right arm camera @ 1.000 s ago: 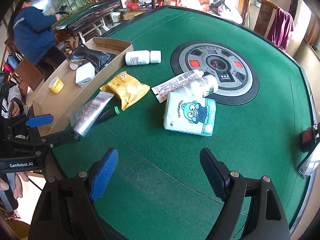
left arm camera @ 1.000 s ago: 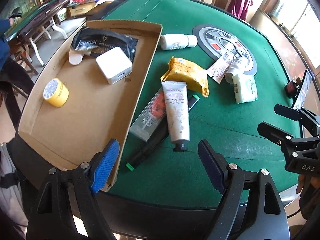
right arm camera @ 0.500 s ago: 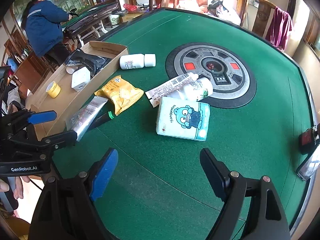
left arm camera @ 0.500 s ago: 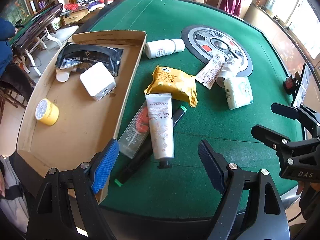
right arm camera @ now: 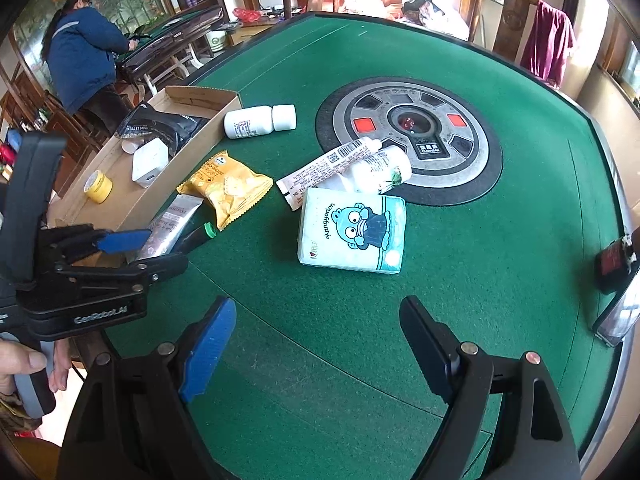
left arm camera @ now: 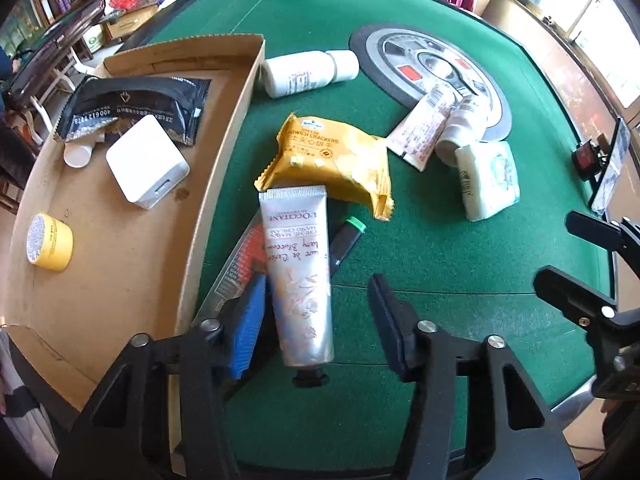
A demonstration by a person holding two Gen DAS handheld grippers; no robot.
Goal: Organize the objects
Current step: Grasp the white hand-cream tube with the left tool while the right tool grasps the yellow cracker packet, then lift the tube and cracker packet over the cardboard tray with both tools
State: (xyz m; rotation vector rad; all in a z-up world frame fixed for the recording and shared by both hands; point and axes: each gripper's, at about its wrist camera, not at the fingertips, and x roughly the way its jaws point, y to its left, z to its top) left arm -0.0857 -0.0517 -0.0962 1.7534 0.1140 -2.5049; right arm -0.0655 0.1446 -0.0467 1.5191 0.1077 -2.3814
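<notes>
Black pen (left arm camera: 345, 242) partly under tube (left arm camera: 299, 272)

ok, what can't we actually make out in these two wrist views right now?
- Black green-capped marker: left wrist view, body under the white hand-cream tube.
- Clear flat packet: same view, mostly covered by that tube and the closing left tool.
- Small white round lid in the cardboard tray: partly under the black foil pouch.
</notes>
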